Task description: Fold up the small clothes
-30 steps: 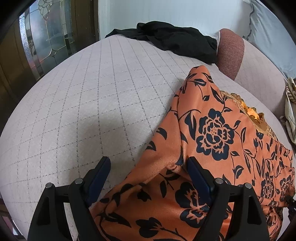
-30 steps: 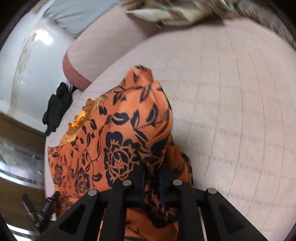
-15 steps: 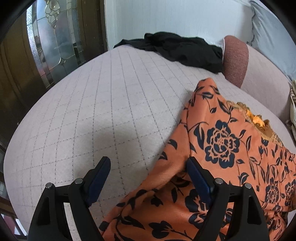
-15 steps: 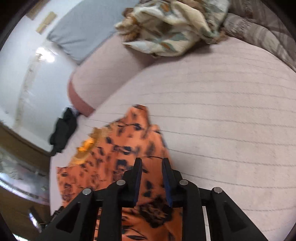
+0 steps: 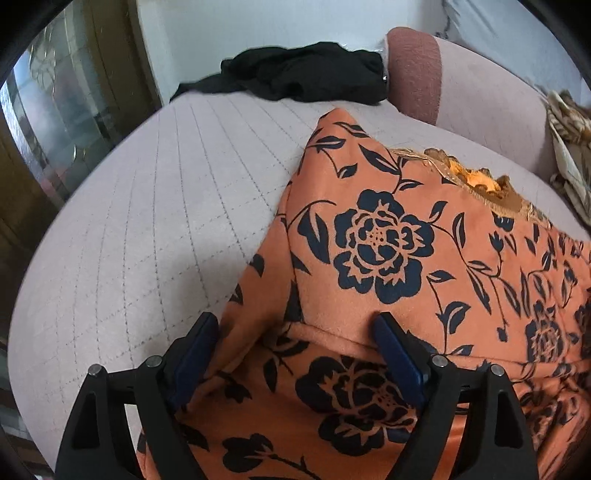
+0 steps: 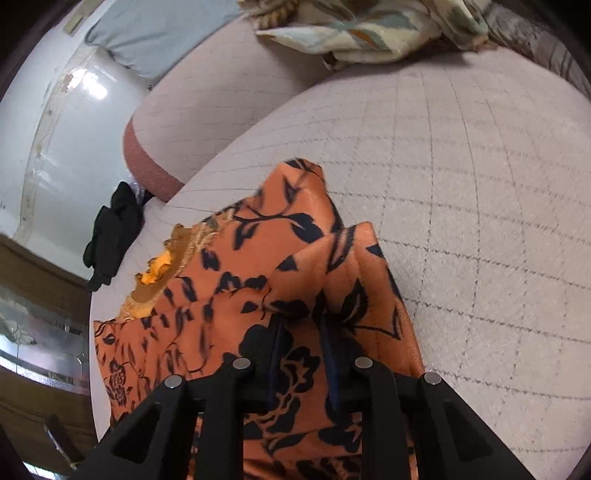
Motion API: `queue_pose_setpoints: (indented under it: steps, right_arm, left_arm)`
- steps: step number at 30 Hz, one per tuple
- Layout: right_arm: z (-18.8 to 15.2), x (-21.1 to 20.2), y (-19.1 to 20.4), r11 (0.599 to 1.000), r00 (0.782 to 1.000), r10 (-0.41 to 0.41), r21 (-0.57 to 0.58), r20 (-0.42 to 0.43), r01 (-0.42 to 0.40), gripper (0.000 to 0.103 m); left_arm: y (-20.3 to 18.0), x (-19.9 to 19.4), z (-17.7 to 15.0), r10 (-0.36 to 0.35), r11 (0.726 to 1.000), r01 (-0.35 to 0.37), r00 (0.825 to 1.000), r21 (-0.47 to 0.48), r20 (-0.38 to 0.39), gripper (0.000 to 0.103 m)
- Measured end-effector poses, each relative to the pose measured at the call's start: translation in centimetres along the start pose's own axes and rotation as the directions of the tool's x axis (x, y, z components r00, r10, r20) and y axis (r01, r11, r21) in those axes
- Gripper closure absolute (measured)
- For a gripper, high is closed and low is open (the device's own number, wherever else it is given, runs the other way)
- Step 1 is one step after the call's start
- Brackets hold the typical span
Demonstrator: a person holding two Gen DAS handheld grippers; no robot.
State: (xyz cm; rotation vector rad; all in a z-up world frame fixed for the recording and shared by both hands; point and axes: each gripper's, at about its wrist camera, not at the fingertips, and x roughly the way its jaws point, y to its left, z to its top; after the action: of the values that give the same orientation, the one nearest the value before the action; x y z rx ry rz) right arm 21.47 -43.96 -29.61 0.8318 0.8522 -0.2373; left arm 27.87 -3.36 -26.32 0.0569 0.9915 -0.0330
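Note:
An orange garment (image 5: pixel 384 240) printed with dark blue flowers lies spread on a pale quilted bed (image 5: pixel 147 240). Its gold-trimmed neckline (image 5: pixel 476 181) faces the far side. My left gripper (image 5: pixel 295 321) stands wide open over the garment's near left edge, with cloth lying loose between its blue pads. In the right wrist view the same garment (image 6: pixel 229 306) has a flap folded over at its right edge. My right gripper (image 6: pixel 302 321) sits low on that part, its jaws a narrow gap apart. The flower print runs flat beneath them and is not pinched.
A black garment (image 5: pixel 306 74) lies at the bed's far end beside a pink bolster (image 5: pixel 413 70). A crumpled patterned cloth (image 6: pixel 369 33) and a grey-blue pillow (image 6: pixel 155 33) sit further back. A glass-panelled door (image 5: pixel 55 110) stands to the left. Bare quilt (image 6: pixel 480 184) stretches to the right.
My right gripper let go of the pinched cloth, lifted back, then came down on the garment again with its jaws slightly apart. The left gripper shifted a little and stayed open.

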Motion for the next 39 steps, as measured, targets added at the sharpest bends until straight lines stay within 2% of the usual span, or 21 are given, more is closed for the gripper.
queue_pose_setpoints:
  steps: [2,4,6,8,9,11,13,18,23,27,29,31,34,36,39]
  right_arm:
    - [-0.2,-0.7,1.1,0.999,0.999,0.029,-0.045,0.018,-0.028,0.078]
    - [-0.8,-1.0,2.5,0.994,0.998,0.066,-0.093,0.024,-0.064,0.078]
    - [-1.8,-1.1,4.1,0.985,0.994,0.106,-0.142,0.012,-0.103,0.078]
    - [-2.7,-0.2,5.6,0.977,0.995,0.101,-0.187,-0.028,-0.104,0.078]
    - [-3.1,0.5,6.0,0.976,0.995,0.085,-0.197,-0.054,-0.094,0.078]
    - [-4.1,3.3,6.1,0.977,0.99,-0.002,-0.212,-0.14,-0.028,0.078]
    - [-4.4,3.4,6.3,0.976,0.995,0.002,-0.217,-0.102,-0.024,0.078]
    - [-4.2,3.5,6.0,0.98,0.992,0.025,-0.192,-0.126,-0.049,0.078]
    - [-3.6,3.8,5.0,0.987,0.988,0.059,-0.14,-0.146,-0.08,0.078]
    - [-3.6,3.6,5.0,0.987,0.987,0.06,-0.141,-0.148,-0.081,0.078]
    - [-3.7,3.2,5.1,0.987,0.988,0.061,-0.14,-0.14,-0.081,0.078]
    - [-3.7,2.5,5.5,0.984,0.991,0.062,-0.16,-0.117,-0.08,0.078]
    - [-3.6,0.8,6.0,0.979,0.996,0.086,-0.184,-0.032,-0.09,0.078]
    - [-3.0,-0.4,5.6,0.983,0.996,0.083,-0.17,0.039,-0.075,0.078]
    - [-2.1,-0.6,3.6,0.995,0.997,0.057,-0.082,0.058,-0.052,0.078]
  left_arm:
    - [0.6,0.3,0.0,-0.009,1.0,0.009,1.0,-0.014,-0.009,0.011]
    - [1.3,1.0,-0.3,-0.004,0.999,0.003,1.0,-0.045,-0.018,0.0]
    - [2.0,1.3,-0.3,-0.029,0.996,0.027,0.999,-0.085,-0.018,0.0]
    - [1.9,1.4,-0.2,-0.011,0.998,0.01,1.0,-0.058,-0.018,0.0]
    - [1.8,1.4,-0.3,-0.006,0.999,0.005,1.0,-0.054,-0.015,0.0]
    - [1.4,1.3,-0.4,-0.001,0.999,0.001,1.0,-0.053,-0.014,0.0]
    - [1.4,1.5,-0.3,-0.007,0.998,0.005,1.0,-0.062,-0.023,0.0]
    - [0.6,1.6,-0.6,0.006,0.998,-0.008,1.0,-0.069,-0.029,0.0]
    - [0.6,1.7,0.7,-0.007,0.999,0.004,0.996,-0.04,-0.091,0.0]
    - [-0.6,-0.3,1.8,0.073,0.997,-0.073,0.996,0.015,0.052,0.0]
    - [-1.3,-0.7,2.3,0.038,0.999,-0.042,0.995,0.034,0.089,0.0]
    - [-2.2,-0.1,2.4,0.039,0.998,-0.044,0.995,0.055,0.088,0.0]
    - [-3.1,2.5,2.0,0.063,0.994,-0.064,0.998,0.09,0.008,0.0]
    - [-2.8,2.7,2.2,0.031,0.999,-0.031,0.999,0.04,0.012,0.0]
    - [-1.7,3.1,2.8,-0.022,0.999,0.02,0.999,-0.041,-0.047,0.0]
